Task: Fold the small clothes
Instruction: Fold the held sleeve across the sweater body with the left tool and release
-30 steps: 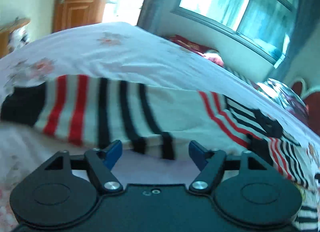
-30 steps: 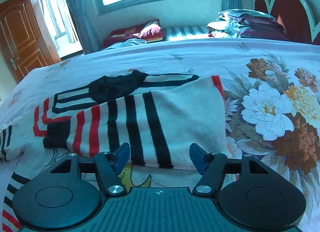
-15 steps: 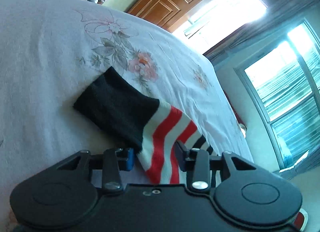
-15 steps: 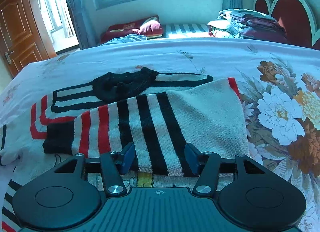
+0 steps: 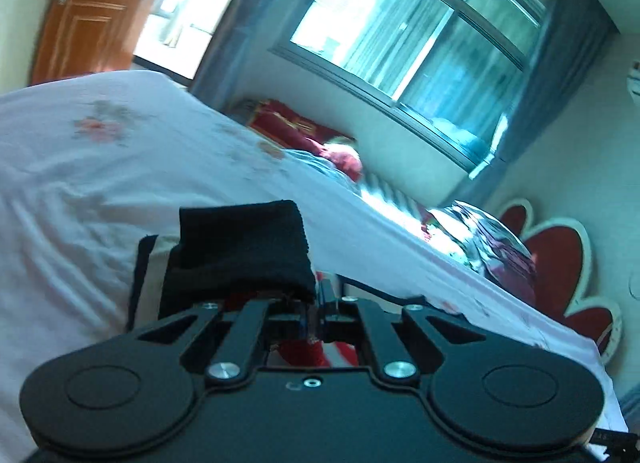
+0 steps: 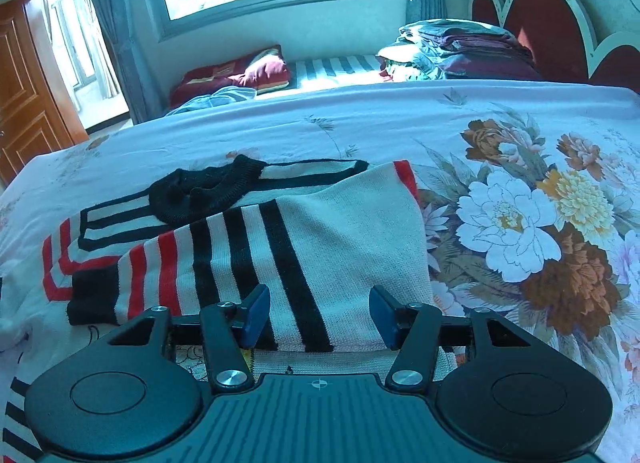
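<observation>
A small striped sweater [image 6: 280, 239], white with black and red bands, lies on the floral bedsheet [image 6: 520, 223]. One sleeve is folded across its body, black cuff [image 6: 92, 295] at the left, black collar [image 6: 200, 195] behind. My right gripper [image 6: 318, 317] is open, its blue pads on either side of the folded sleeve's near edge. In the left wrist view my left gripper [image 5: 314, 317] is shut on the other sleeve, whose black cuff [image 5: 240, 247] drapes over the fingers, lifted above the bed [image 5: 80, 183].
A stack of folded bedding [image 6: 460, 51] sits by the red headboard [image 6: 540, 23]. A striped bench with a red cushion [image 6: 248, 73] stands under the window. A wooden door [image 6: 24, 103] is at the left.
My left gripper closed on the sleeve near its black cuff and lifted it off the bed, swinging toward the window. My right gripper stayed open and moved slightly forward over the folded sleeve.
</observation>
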{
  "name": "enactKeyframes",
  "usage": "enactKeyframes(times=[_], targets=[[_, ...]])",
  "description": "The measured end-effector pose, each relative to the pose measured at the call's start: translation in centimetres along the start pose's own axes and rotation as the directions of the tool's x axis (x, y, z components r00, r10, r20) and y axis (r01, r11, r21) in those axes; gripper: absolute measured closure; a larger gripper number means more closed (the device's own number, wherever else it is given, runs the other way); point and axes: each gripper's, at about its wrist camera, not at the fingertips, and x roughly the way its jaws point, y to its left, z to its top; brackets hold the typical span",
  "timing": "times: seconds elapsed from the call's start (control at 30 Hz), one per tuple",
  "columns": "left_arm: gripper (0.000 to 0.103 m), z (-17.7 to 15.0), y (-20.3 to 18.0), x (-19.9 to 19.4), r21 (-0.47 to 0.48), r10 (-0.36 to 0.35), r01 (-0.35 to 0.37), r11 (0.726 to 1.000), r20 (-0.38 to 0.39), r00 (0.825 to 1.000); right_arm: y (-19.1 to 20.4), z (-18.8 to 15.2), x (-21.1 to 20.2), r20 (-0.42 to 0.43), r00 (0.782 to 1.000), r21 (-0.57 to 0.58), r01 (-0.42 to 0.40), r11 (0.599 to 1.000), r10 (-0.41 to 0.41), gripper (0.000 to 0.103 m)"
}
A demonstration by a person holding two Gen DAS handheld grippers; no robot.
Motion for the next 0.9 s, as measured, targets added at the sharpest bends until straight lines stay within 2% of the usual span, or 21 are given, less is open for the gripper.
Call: enactKeyframes(times=[0.1,0.23,0.33,0.43,0.5,0.57,0.6,0.63,0.67,0.7,0.73,0.77,0.9], targets=[[0.099,-1.4,-5.9,3.4,0.111,-0.065,0.075,0.991,-0.087,0.994,-0.9,0.2,-0.3,0.011,1.0,0.016,-0.005,1.0,0.005,0.047],[0.099,-4.3,-12.7,7.6,0.236,-0.107,0.158,0.959,-0.217,0.97,-2.4,0.2,-0.5,0.022,1.0,0.063,-0.012,0.998,0.011,0.047],[0.099,-7.7,-16.1,11.1,0.282,-0.118,0.221,0.934,-0.343,0.932,-3.4,0.0,-1.0,0.025,0.999,0.095,-0.025,0.995,0.023,0.047],[0.097,-11.0,-18.3,13.8,0.325,-0.098,0.258,0.91,-0.436,0.894,-4.3,-0.1,-1.5,0.024,0.999,0.118,-0.045,0.992,0.042,0.047],[0.079,-13.1,-19.8,14.6,0.332,-0.093,0.283,0.9,-0.488,0.868,-5.0,-0.2,-2.0,0.026,0.997,0.141,-0.069,0.988,0.066,0.047],[0.048,-14.1,-21.4,14.5,0.355,-0.117,0.314,0.88,-0.48,0.87,-5.7,-0.2,-2.5,0.033,0.996,0.16,-0.082,0.984,0.078,0.047],[0.043,-14.5,-22.4,14.3,0.367,-0.136,0.341,0.866,-0.483,0.865,-5.9,-0.3,-2.6,0.035,0.996,0.168,-0.084,0.982,0.08,0.047],[0.034,-14.9,-22.9,14.2,0.369,-0.163,0.376,0.85,-0.494,0.854,-6.2,-0.2,-2.7,0.04,0.996,0.176,-0.085,0.981,0.079,0.047],[0.031,-15.1,-23.5,13.8,0.37,-0.198,0.419,0.83,-0.507,0.839,-6.5,-0.2,-2.7,0.043,0.996,0.184,-0.086,0.979,0.08,0.047],[0.032,-15.1,-23.9,13.3,0.382,-0.213,0.437,0.814,-0.504,0.837,-6.6,-0.2,-2.7,0.045,0.996,0.194,-0.09,0.977,0.082,0.047],[0.033,-15.1,-23.9,12.7,0.396,-0.221,0.441,0.806,-0.489,0.844,-6.8,-0.1,-2.5,0.045,0.995,0.207,-0.096,0.974,0.089,0.047],[0.036,-14.8,-23.6,12.1,0.407,-0.219,0.427,0.807,-0.465,0.858,-6.8,0.0,-2.4,0.044,0.994,0.216,-0.106,0.971,0.099,0.047],[0.042,-12.5,-19.4,8.5,0.417,-0.141,0.285,0.863,-0.343,0.929,-5.6,0.3,-0.8,0.019,0.989,0.211,-0.145,0.967,0.144,0.047]])
